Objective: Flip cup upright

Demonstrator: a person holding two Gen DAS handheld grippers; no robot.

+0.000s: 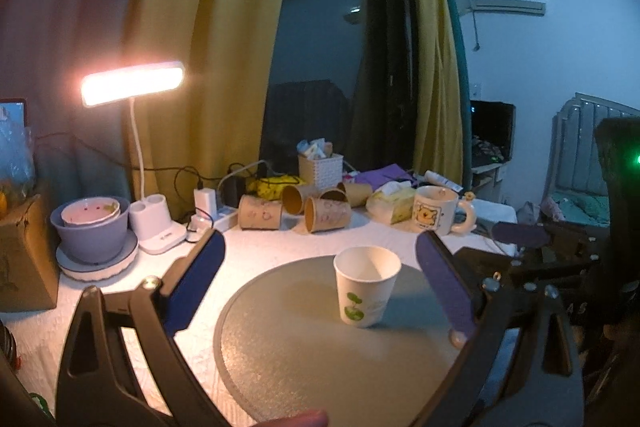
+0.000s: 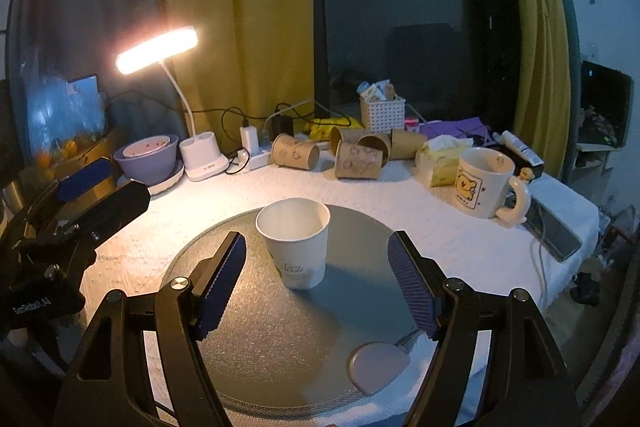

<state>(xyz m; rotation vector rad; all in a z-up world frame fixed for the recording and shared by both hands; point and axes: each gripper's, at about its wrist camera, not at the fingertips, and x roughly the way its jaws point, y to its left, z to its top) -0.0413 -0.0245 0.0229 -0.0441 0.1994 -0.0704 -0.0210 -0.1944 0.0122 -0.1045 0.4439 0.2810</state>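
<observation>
Print on my paper cup (image 2: 295, 242) is too faint to read from the right wrist view, some cursive wording low on the side and that's it. The cup's far side is out of sight in both views. The round mat (image 1: 304, 359) gets cut off at the bottom edge of the left view, and my left hand-held gripper (image 1: 318, 281) covers its sides. Stuff in the white basket (image 2: 382, 113) is too small to make out. Brown cups (image 2: 358, 159) have doodles I can't make out either. Orange bits behind the plastic at far left (image 2: 64, 147), no idea.
</observation>
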